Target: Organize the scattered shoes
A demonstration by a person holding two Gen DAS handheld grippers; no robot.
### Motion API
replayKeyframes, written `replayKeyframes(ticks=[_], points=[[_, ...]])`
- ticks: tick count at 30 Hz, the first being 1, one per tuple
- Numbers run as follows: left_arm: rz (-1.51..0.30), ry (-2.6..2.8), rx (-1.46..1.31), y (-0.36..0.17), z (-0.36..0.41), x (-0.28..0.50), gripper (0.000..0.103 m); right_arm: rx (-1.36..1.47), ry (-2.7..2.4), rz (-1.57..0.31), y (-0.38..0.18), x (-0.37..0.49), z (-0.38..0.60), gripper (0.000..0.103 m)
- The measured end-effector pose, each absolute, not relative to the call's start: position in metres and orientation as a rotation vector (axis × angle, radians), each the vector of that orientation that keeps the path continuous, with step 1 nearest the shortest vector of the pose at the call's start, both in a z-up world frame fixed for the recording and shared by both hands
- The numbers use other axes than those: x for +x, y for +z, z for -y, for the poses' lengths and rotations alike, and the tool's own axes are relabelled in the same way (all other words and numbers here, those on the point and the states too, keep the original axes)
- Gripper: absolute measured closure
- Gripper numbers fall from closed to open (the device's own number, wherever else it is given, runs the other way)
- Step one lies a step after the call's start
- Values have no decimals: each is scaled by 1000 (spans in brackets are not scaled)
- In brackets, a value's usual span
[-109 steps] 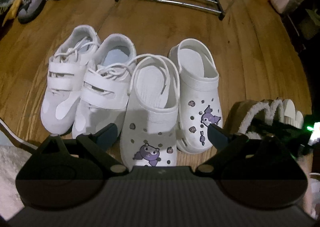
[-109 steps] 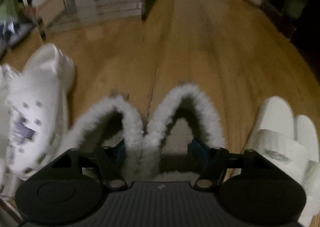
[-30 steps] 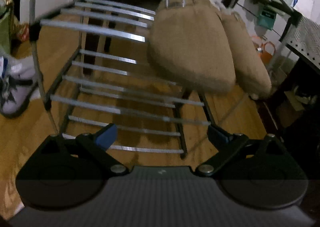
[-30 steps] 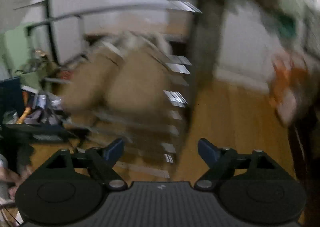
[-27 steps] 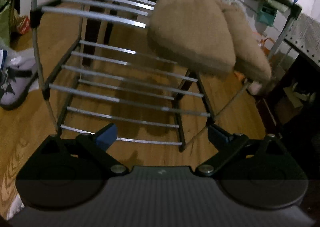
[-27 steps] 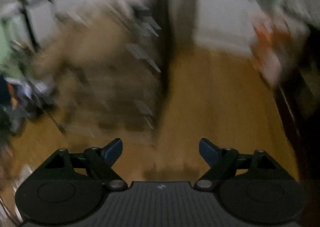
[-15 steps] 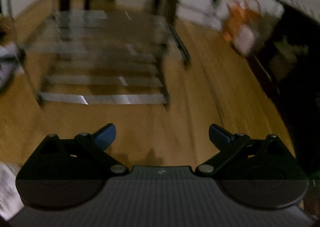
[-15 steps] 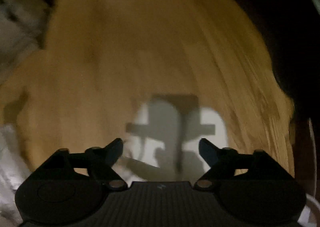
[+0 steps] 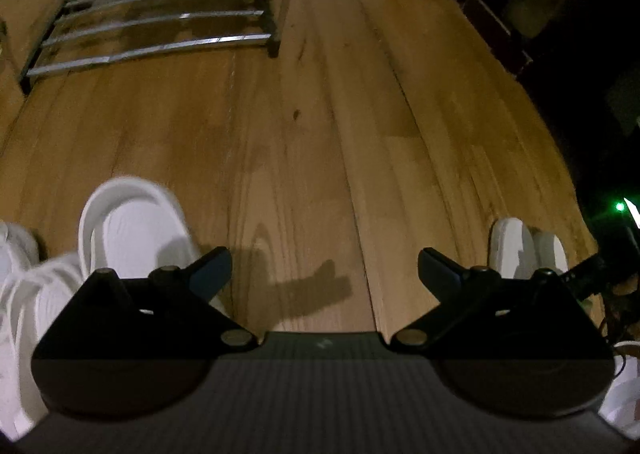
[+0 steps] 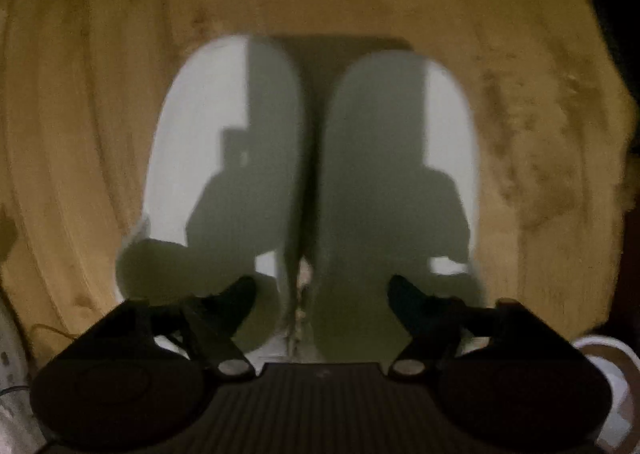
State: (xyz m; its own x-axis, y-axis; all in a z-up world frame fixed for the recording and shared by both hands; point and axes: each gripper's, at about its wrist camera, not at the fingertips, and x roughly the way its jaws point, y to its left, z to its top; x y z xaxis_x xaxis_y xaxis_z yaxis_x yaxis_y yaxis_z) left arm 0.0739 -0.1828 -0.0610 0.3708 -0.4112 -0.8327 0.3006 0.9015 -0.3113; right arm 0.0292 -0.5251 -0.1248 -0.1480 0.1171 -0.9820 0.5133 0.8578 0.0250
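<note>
The right claw [image 10: 322,290] is held low over a pair of white slides [image 10: 312,173], its fingers spread wide and nothing between them. The spread spans the inner edges of both slides, which lie touching side by side on the wooden floor [image 10: 80,93]; such a stance suits taking the pair as one, though contact is not shown. The claw's shadow is cast across both slides, so it is judged to be close above them.

The left claw [image 9: 324,270] is likewise spread and empty, held over bare floor. A white clog [image 9: 132,225] is seen at its left finger, beside further white shoes at the frame edge. The same white slides appear at the right. The metal shoe rack [image 9: 152,21] stands well apart, its lower bars visible and bare; its upper shelves are out of view.
</note>
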Motion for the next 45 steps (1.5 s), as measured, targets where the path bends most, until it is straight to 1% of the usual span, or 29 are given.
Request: replayKeyframes(ticks=[1,2,4,5,6,7,11,17,22,27,30,35,40,45], points=[[-1105,-455,-128,-62,178,70,2,504,-367,-1690,-122,26,524,38],[-1108,-448,-138,-64,174,66,2,508,-369,-1677,-120,24,522,40],[-1115,-432,-151,-67,166,61,2,506,-366,-1642,-111,20,515,57],[-1120,-425,-154,-68,165,63,2,504,-364,-1628,-108,18,512,63],[-1125,-422,-157,-69,163,62,2,498,-364,-1613,-103,17,509,78],[-1128,-419,-160,-70,161,62,2,495,-366,-1594,-98,16,507,83],[-1126,-404,-170,-70,159,67,2,536,-331,-1522,-85,21,494,83],[-1129,-391,-186,-70,160,70,2,464,-239,-1462,-57,62,456,83],[-1127,-377,-219,-67,151,67,2,458,-161,-1329,-13,85,428,84],[-1121,-364,-249,-62,141,64,2,466,-94,-1190,19,96,427,84],[-1113,-358,-269,-57,135,63,2,433,-51,-1087,69,102,412,84],[-1025,-369,-322,-14,116,67,2,388,54,-897,177,110,369,84],[-935,-380,-374,29,98,71,2,313,170,-700,311,123,305,84],[-846,-389,-424,72,79,75,2,252,234,-576,430,153,240,84]])
